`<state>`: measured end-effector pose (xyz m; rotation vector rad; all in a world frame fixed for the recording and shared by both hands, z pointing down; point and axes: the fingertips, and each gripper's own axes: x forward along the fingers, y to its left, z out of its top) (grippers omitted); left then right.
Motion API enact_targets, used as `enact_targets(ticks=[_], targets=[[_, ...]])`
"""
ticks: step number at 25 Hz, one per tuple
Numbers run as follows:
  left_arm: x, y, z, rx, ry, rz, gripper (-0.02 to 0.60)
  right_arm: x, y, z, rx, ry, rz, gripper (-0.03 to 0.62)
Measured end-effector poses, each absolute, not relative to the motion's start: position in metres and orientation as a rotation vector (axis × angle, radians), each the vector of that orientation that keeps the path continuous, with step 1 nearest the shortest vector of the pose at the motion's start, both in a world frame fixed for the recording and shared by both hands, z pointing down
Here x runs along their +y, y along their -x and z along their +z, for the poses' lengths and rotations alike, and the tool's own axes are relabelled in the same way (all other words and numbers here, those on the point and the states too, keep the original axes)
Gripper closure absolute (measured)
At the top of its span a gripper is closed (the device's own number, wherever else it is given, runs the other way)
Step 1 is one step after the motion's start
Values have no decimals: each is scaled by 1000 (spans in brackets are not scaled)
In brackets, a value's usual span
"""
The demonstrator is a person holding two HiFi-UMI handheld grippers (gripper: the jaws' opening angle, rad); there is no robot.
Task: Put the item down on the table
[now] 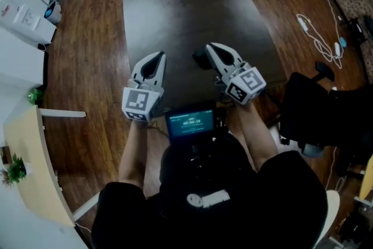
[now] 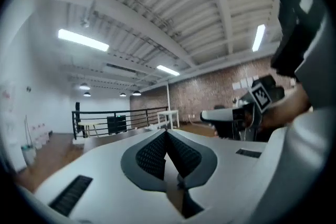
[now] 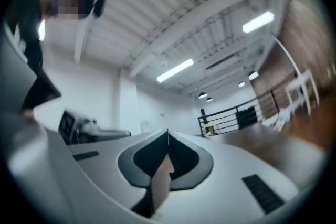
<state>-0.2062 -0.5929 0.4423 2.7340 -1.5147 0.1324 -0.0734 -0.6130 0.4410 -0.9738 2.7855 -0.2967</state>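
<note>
left fingers: my left gripper (image 1: 155, 56) is pressed together, nothing in it.
right fingers: my right gripper (image 1: 211, 47) is together too, empty.
item: a small dark thing (image 1: 200, 59) seems to lie on the table (image 1: 175, 3) just beside my right tip; too dark to name.
risk: a careless swing of my right gripper could knock it along the table.

No text can be read; the digits on the small screen (image 1: 190, 123) are too blurred.
</note>
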Motion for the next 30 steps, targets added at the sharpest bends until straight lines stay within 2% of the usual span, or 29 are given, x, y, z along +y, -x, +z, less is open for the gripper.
enact_targets(ticks=[5, 6, 7, 8, 9, 11, 14, 16, 30], targets=[[-586, 196, 469, -1525, -2929, 906, 581, -600, 73, 471, 3262, 1253, 721, 591], [-583, 194, 473, -1530, -2948, 1047, 581, -594, 73, 469, 3247, 1221, 727, 591], [-580, 192, 476, -1536, -2957, 1111, 581, -588, 74, 462, 3199, 1164, 593, 591], [-578, 192, 475, -1553, -2946, 1045, 581, -582, 72, 453, 3113, 1096, 365, 591], [-578, 195, 469, -1575, -2899, 831, 581, -579, 67, 443, 2984, 1026, 103, 591], [-585, 216, 450, -1569, -2661, 143, 581, -584, 50, 422, 2633, 882, -351, 591], [-579, 254, 417, -1359, -2208, -819, 581, -592, 10, 403, 2147, 749, -669, 591], [-561, 263, 402, -1256, -2049, -1144, 581, -586, -14, 412, 1959, 714, -761, 591], [-490, 213, 383, -1076, -1912, -1432, 581, -515, -85, 419, 1715, 654, -850, 591]])
